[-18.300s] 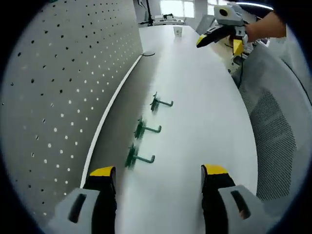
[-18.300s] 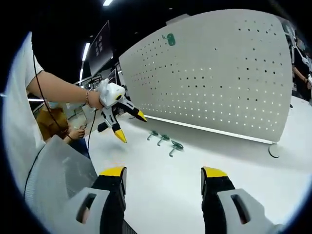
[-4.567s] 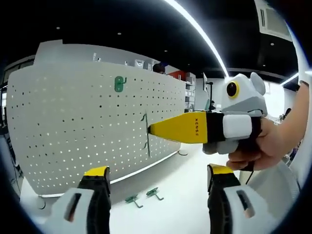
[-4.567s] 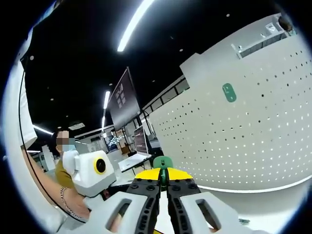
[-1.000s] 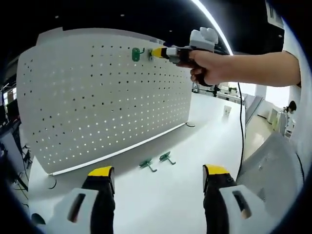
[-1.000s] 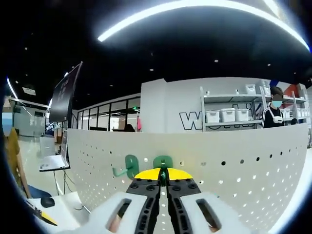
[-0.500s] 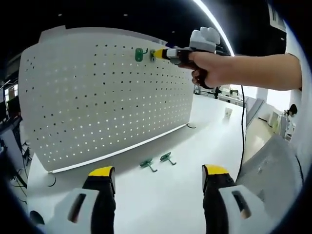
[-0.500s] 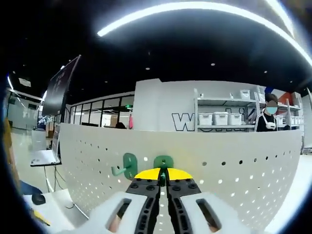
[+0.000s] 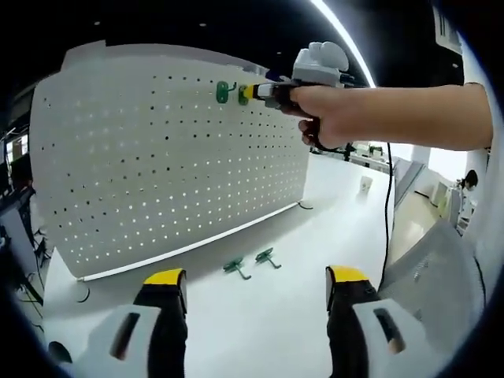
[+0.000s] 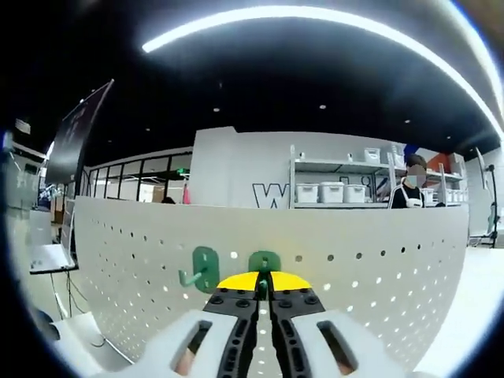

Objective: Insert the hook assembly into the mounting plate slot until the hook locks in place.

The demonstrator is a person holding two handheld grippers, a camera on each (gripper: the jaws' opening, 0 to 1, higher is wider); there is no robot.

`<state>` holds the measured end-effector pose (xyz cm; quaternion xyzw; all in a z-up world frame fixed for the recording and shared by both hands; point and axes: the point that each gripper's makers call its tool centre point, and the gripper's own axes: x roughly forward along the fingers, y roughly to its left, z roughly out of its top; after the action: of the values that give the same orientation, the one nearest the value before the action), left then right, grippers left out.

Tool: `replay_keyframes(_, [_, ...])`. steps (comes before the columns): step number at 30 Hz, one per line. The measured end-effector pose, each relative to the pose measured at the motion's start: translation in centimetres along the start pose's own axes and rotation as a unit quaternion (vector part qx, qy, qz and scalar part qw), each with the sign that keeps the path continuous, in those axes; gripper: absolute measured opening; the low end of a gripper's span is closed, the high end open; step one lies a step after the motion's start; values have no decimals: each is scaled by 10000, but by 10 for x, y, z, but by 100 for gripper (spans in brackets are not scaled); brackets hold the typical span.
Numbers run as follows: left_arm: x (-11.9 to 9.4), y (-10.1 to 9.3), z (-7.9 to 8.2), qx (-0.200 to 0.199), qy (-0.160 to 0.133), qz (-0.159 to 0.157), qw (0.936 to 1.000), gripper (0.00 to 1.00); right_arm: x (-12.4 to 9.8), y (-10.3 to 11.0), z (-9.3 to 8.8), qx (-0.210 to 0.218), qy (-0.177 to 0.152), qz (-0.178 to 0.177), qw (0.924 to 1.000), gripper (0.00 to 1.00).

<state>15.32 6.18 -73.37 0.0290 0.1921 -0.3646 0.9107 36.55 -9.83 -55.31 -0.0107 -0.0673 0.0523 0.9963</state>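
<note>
A white pegboard (image 9: 157, 157) stands upright on the table. One green hook (image 9: 225, 91) hangs near its top edge. Right beside that hook, a second green hook (image 9: 242, 94) sits against the board, with my right gripper (image 9: 252, 92) shut on it from the right. In the right gripper view the held hook (image 10: 264, 261) shows just above the closed yellow tips of my right gripper (image 10: 262, 282), against the pegboard (image 10: 362, 260), with the hung hook (image 10: 203, 269) to its left. My left gripper (image 9: 256, 279) is open low over the table, holding nothing.
Two more green hooks (image 9: 235, 267) (image 9: 266, 256) lie on the white table (image 9: 260, 331) before the board's foot. A person's hand and forearm (image 9: 378, 118) reach in from the right. Behind the board are shelves with white bins (image 10: 339, 191) and a person (image 10: 415, 185).
My right gripper has carried the held hook a little further left, up beside the hung hook at the board. My left gripper has stayed put and open.
</note>
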Motion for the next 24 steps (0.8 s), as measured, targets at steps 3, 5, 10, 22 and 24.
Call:
replay_keyframes(3, [-1, 0, 0, -17, -13, 2, 10000, 74, -1, 0, 0, -81, 1, -13, 10000, 1])
replay_keyframes(5, [-2, -1, -1, -12, -11, -3, 10000, 73, -1, 0, -1, -66, 10, -14, 10000, 2])
replay_keyframes(10, [-1, -2, -3, -10, -3, -24, 10000, 73, -1, 0, 0, 5, 45, 12, 10000, 2])
replay_keyframes(22, [-3, -2, -5, -20, 14, -18, 10000, 74, -7, 0, -1, 360, 74, 144, 9992, 11])
replay_keyframes(24, [-4, -2, -4, -13, 4, -27, 10000, 74, -8, -4, -1, 437, 112, 132, 9989, 19])
